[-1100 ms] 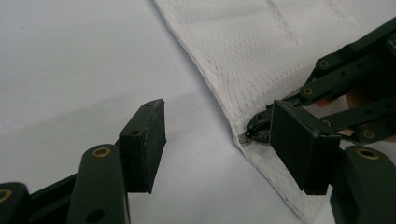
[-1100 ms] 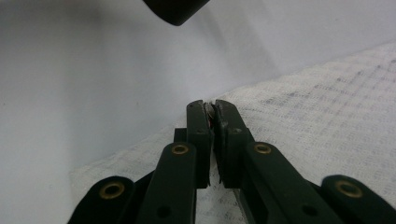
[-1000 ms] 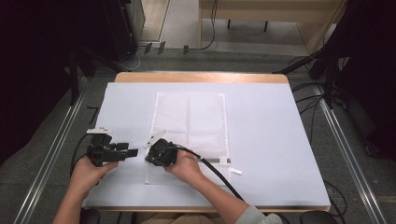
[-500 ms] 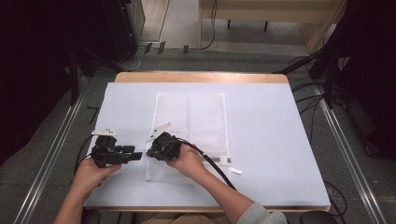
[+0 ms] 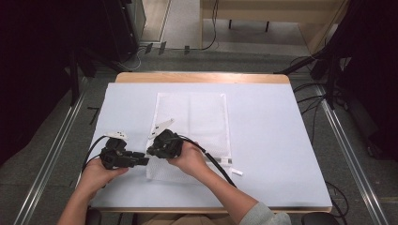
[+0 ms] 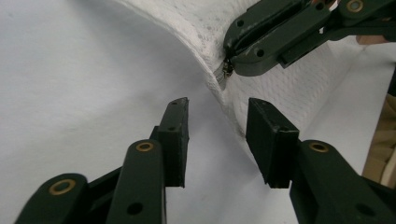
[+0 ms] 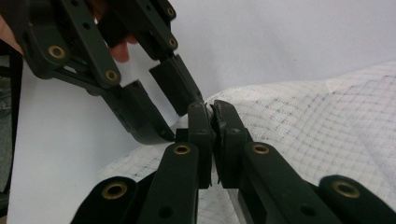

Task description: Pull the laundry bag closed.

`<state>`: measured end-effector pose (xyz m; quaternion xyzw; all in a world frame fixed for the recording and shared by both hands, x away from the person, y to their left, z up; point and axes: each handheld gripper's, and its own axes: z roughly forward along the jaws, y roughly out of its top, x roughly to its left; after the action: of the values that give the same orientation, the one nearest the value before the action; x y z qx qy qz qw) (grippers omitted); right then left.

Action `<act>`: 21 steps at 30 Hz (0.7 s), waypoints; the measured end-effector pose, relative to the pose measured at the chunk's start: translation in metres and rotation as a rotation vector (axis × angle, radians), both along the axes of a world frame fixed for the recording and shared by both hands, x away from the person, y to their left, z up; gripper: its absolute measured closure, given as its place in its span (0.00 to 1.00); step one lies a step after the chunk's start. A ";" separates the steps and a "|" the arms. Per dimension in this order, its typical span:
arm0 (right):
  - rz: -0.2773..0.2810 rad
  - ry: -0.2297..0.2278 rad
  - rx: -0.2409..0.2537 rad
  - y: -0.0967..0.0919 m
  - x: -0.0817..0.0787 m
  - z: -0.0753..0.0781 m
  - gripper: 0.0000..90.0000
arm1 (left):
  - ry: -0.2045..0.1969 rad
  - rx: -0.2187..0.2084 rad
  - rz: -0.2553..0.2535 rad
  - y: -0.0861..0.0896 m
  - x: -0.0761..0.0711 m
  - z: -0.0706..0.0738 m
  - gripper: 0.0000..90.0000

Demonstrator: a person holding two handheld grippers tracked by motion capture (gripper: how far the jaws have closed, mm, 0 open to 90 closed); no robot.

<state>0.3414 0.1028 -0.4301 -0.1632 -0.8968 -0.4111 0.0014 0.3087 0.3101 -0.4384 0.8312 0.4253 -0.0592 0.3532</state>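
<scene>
Since a second ago the two grippers have drawn closer together at the lower left of the high view, and the near left corner of the bag has been lifted slightly off the table.

Nearest the person, the black left gripper (image 5: 141, 160) sits at lower left of the high view, its jaws spread apart; in the left gripper view they stand open on either side of the bag's raised edge without touching it. Just beside it, the black right gripper (image 5: 151, 151) has its jaws pressed together, pinching the small metal zipper pull (image 6: 227, 70) at the corner of the white mesh zippered laundry bag (image 5: 202, 117). In the right gripper view the closed jaws meet at the frame's centre, with mesh bunched around them.

The bag stretches away from that pinched corner, flat on the pale blue-white table cover (image 5: 272, 140), toward the centre of the high view.
</scene>
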 end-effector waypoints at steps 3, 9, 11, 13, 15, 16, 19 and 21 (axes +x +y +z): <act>0.011 0.003 0.000 0.000 -0.001 0.002 0.98 | 0.007 -0.001 -0.016 -0.003 0.002 0.000 0.74; 0.038 0.010 0.008 -0.001 -0.002 0.004 0.98 | 0.003 -0.006 -0.030 -0.004 0.003 0.000 0.80; 0.042 0.009 0.009 -0.002 -0.003 0.005 0.98 | 0.000 -0.004 -0.037 -0.005 0.004 0.000 0.82; 0.046 0.012 0.011 -0.002 -0.003 0.005 0.98 | -0.009 0.000 -0.042 -0.005 0.004 0.000 0.84; 0.049 0.012 0.009 -0.002 -0.003 0.005 0.98 | -0.019 0.011 -0.047 -0.006 0.004 0.000 0.87; 0.052 0.011 0.009 -0.002 -0.003 0.005 0.98 | -0.020 0.015 -0.053 -0.006 0.004 0.000 0.88; 0.054 0.016 0.006 -0.001 -0.003 0.003 0.98 | -0.022 0.030 -0.061 -0.008 0.003 0.001 0.93; 0.053 0.016 0.005 -0.001 -0.003 0.003 0.98 | -0.020 0.032 -0.060 -0.008 0.004 0.001 0.93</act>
<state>0.3380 0.1018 -0.4272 -0.1428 -0.8997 -0.4120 0.0199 0.3125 0.3019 -0.4377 0.8497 0.3974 -0.0546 0.3423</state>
